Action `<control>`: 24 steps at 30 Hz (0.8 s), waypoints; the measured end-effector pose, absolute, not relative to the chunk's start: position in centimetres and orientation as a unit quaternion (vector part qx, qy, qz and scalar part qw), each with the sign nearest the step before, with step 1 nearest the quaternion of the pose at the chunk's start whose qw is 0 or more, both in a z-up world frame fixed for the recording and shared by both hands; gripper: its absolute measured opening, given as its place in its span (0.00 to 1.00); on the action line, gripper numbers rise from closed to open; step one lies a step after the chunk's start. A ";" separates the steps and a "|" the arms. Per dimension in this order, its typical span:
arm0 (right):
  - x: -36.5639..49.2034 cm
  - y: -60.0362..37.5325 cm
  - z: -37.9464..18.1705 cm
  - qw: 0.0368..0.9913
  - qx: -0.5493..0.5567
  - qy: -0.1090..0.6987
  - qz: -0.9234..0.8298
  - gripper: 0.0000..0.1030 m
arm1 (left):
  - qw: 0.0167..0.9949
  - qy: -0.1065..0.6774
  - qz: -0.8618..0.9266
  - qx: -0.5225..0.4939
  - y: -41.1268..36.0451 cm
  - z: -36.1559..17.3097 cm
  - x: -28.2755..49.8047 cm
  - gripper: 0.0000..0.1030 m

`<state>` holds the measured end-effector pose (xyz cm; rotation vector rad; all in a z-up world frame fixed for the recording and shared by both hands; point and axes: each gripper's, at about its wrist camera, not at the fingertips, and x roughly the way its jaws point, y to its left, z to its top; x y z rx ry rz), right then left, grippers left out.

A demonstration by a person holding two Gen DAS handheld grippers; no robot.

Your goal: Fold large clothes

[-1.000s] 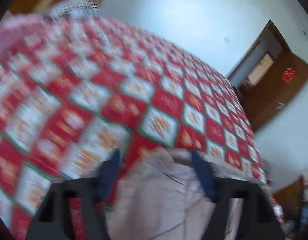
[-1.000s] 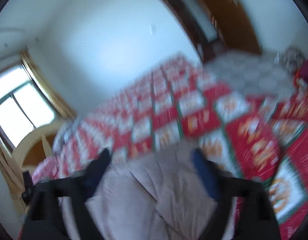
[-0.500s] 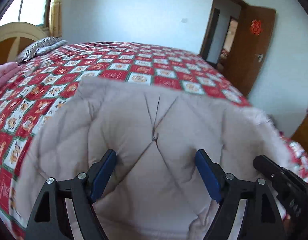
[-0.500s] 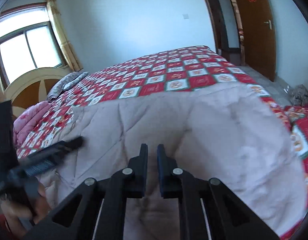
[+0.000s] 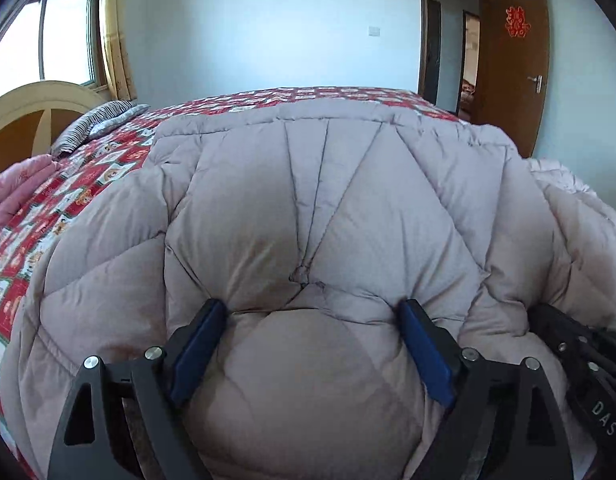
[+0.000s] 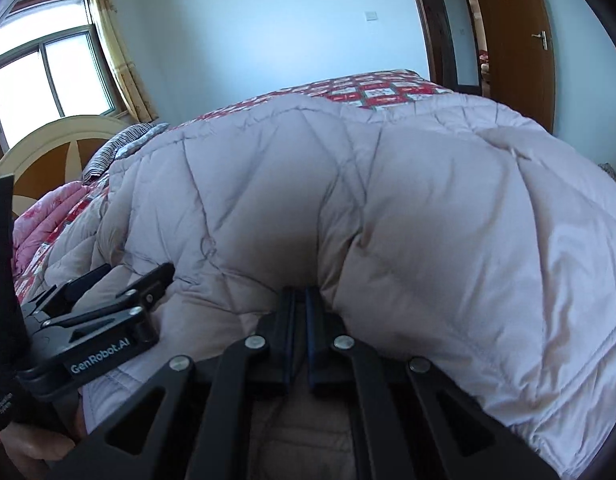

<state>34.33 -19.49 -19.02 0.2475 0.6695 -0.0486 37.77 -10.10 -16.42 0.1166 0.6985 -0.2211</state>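
One quilted grey coat [image 5: 308,208] heaped on red patterned bedspread [image 5: 80,176]. My right gripper [image 6: 299,300] clamped tight on coat fold. My left gripper [image 5: 311,312] opening, wide, padding bulging between its pads [image 5: 196,344].

One quilted coat [image 5: 315,208] on one bed [image 5: 60,216]; two grippers, the left [image 5: 311,312] and the right [image 6: 300,300]; one pink quilt [image 5: 16,188] near left; one striped pillow [image 5: 96,124] and one headboard [image 5: 32,112] far left; one window [image 6: 48,76] with one curtain [image 6: 120,60]; one door [image 5: 515,56] far right bearing one red paper-cut [image 5: 516,21]; one wall switch [image 5: 373,31]
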 end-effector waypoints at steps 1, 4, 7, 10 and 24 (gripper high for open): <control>34.4 -19.4 -18.8 0.936 0.116 0.332 -0.028 0.04 | 0.932 0.342 -0.106 0.061 -10.2 -16.5 37.8 0.87; 33.4 -19.1 -16.7 0.938 0.125 0.322 -0.029 0.04 | 0.931 0.343 -0.104 0.061 -10.1 -16.6 37.8 0.87; 31.9 -20.0 -14.9 0.947 0.107 0.296 -0.069 0.04 | 0.932 0.343 -0.100 0.067 -10.4 -16.7 37.7 0.87; 31.9 -21.8 -16.2 0.938 0.113 0.315 -0.094 0.04 | 0.932 0.342 -0.099 0.069 -10.5 -16.7 37.6 0.87; 33.1 -21.9 -18.8 0.936 0.104 0.326 -0.085 0.03 | 0.925 0.353 -0.121 0.071 -10.3 -15.9 36.4 0.87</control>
